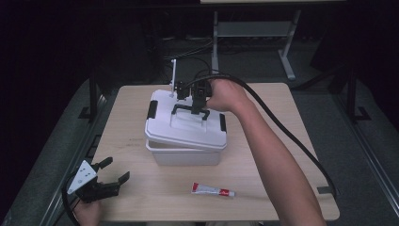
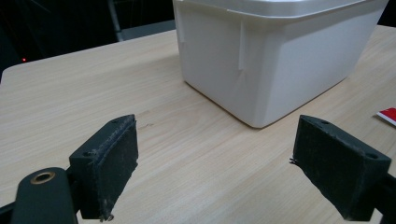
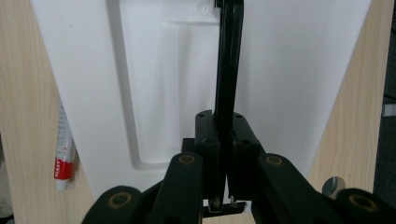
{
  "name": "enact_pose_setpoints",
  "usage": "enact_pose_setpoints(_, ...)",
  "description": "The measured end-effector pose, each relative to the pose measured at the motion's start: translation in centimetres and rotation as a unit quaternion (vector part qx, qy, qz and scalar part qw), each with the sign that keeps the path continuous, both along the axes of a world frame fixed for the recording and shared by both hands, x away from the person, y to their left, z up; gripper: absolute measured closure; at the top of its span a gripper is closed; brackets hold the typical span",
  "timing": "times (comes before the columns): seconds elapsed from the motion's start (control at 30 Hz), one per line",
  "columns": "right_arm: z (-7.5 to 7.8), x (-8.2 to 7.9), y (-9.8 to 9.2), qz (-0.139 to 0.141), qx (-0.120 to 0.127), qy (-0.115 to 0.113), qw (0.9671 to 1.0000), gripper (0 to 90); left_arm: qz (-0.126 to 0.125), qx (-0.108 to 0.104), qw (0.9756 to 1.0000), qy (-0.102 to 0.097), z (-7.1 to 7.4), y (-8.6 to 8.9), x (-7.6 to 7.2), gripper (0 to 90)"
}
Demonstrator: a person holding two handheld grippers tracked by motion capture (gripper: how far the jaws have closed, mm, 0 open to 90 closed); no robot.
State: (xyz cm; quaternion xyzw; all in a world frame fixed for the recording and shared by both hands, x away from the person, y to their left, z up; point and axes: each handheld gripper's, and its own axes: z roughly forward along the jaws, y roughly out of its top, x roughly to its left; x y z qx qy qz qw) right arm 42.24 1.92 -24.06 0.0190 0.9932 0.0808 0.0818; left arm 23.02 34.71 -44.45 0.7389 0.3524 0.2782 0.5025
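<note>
At frame centre, the right claw pinches the black plastic handle of the white rectangular lid, directly above the white plastic box; the left claw gapes wide, lower left.

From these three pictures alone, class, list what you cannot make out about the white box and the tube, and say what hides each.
- Inside of the white box: high view, covered by its lid.
- Tube print: high view, too small; right gripper view, part behind the lid.
- Lid handle, grip point: right gripper view, between the right gripper pads.
- Box top: left gripper view, cut by the edge.
</note>
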Motion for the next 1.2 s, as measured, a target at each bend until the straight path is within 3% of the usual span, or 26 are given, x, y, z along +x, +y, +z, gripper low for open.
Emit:
enact_pose_setpoints(0.43,1.0,-0.3,-1.1,-0.003,0.012,-0.007,0.9999,84.5,0.001,-0.001,1.0000,-0.001,0.0,0.0,0.0,13.5)
enact_pose_setpoints(0.77,0.2,-0.4,-1.4,-0.005,-0.007,-0.005,1.0000,84.5,0.001,-0.001,1.0000,-0.001,0.0,0.1,-0.1,13.6)
enact_pose_setpoints(0.93,-0.7,-0.3,-1.3,-0.003,-0.034,-0.007,0.9994,84.6,0.002,-0.004,1.0000,-0.002,0.0,0.1,-0.1,13.5)
enact_pose_setpoints(1.03,-0.6,-0.2,-1.5,-0.005,-0.018,0.002,0.9998,84.6,0.003,-0.004,1.0000,-0.002,0.0,0.1,-0.1,13.5)
enact_pose_setpoints(1.2,0.2,-0.3,-2.2,-0.012,-0.022,-0.008,0.9997,84.6,0.003,-0.008,1.0000,-0.002,0.0,0.1,-0.1,13.5)
